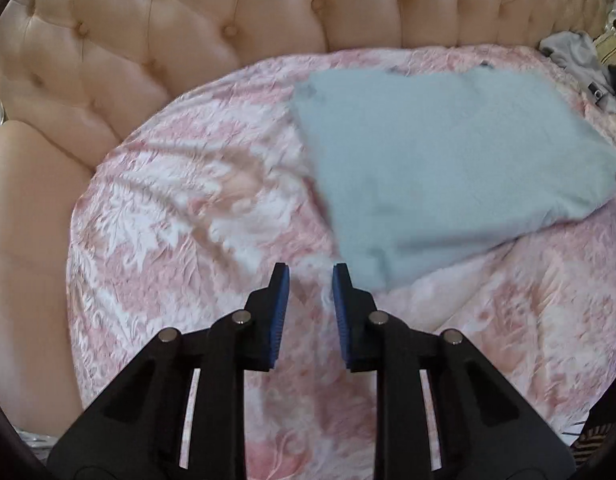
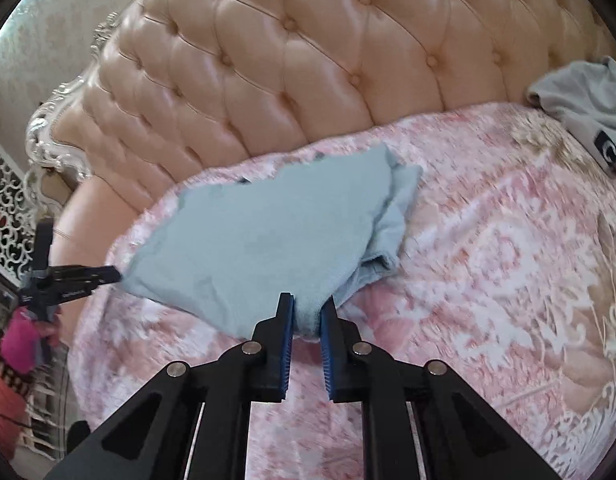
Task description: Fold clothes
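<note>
Light-blue folded cotton garment (image 2: 264, 236) lies on pink floral bedspread (image 2: 487, 280). Near corner is pinched by right gripper (image 2: 307, 316); left gripper (image 1: 311, 280) is narrowly parted, nothing between. Lifted one-sided, fold could be dragged apart.

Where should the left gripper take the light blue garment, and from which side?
Probably the near corner of the light blue garment, beside the left gripper, approached from the bare bedspread side: it lies flat with that edge free, and the right gripper pinches the other corner.

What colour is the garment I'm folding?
Plain pale blue garment, no print; the right wrist view shows it best.
</note>
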A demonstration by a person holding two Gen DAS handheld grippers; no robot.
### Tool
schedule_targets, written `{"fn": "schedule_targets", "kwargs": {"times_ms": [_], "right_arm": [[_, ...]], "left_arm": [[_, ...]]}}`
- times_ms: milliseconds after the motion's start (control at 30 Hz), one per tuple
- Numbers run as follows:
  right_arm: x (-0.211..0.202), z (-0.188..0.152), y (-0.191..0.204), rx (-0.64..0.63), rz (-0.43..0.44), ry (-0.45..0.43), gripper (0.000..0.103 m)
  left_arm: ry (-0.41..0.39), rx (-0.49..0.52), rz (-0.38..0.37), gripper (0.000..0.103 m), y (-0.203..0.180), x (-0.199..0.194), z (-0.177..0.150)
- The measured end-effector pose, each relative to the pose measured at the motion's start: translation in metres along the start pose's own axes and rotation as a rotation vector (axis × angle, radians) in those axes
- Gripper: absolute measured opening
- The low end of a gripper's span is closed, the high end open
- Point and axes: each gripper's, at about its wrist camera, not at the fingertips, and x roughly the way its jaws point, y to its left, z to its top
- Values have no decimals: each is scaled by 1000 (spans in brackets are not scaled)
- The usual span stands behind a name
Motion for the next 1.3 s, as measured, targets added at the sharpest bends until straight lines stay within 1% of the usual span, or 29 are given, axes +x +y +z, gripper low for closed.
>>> {"fn": "schedule_targets", "kwargs": {"times_ms": [67,100,133,167,200,233,267,333,400,433,467,500,533,567,600,667,733,767,900,1033,1167,1300], "right_arm": [[3,-8,-5,9,-18,15,15],[5,-12,-6,12,-25,24,17],[6,-14,-7,13,-37,33,17],[7,-16,-8,13,-51,42,18],[9,-18,-9,13,-65,51,20],[10,-19,-11,24,-71,57,26],[12,-20,-13,39,-72,63,26],[14,-20,-17,69,-72,70,28],[15,-21,-18,84,-66,72,32],[15,-21,-14,62,-60,74,41],[17,-21,-9,28,-47,79,56],[18,-22,-3,-11,-36,86,65],[22,-24,8,-72,-31,102,85],[26,-26,18,-127,-47,117,98],[30,-29,28,-171,-72,133,103],[43,-36,48,-285,-195,163,103],[52,-43,60,-355,-292,176,103],[52,-43,60,-352,-299,175,103],[46,-37,50,-288,-246,169,103],[42,-34,42,-258,-213,165,103],[39,-27,38,-186,-174,162,103],[37,-21,33,-133,-126,149,103]], "left_arm": [[4,-22,-26,26,6,0,-8],[-17,-24,-36,26,5,-5,-9],[-37,-26,-45,27,5,-10,-11],[-58,-31,-54,47,4,-14,-11],[-83,-39,-63,85,1,-20,-10],[-112,-34,-82,100,-4,-24,-8],[-135,-28,-95,103,-9,-28,-6],[-133,-5,-84,103,-21,-28,1],[-129,30,-55,103,-38,-23,5],[-128,49,-35,103,-46,-21,6],[-129,72,-3,103,-53,-20,5],[-135,103,31,103,-63,-19,3],[-147,129,56,103,-71,-20,1],[-163,154,80,103,-79,-22,0],[-178,177,105,103,-86,-24,-2],[-211,214,160,103,-98,-30,-5],[-215,215,147,103,-103,-32,-8],[-211,210,141,103,-104,-32,-8],[-211,205,144,103,-106,-35,-11],[-213,210,153,103,-109,-40,-16],[-212,191,125,103,-110,-48,-18],[-220,183,119,103,-115,-58,-19]]}}
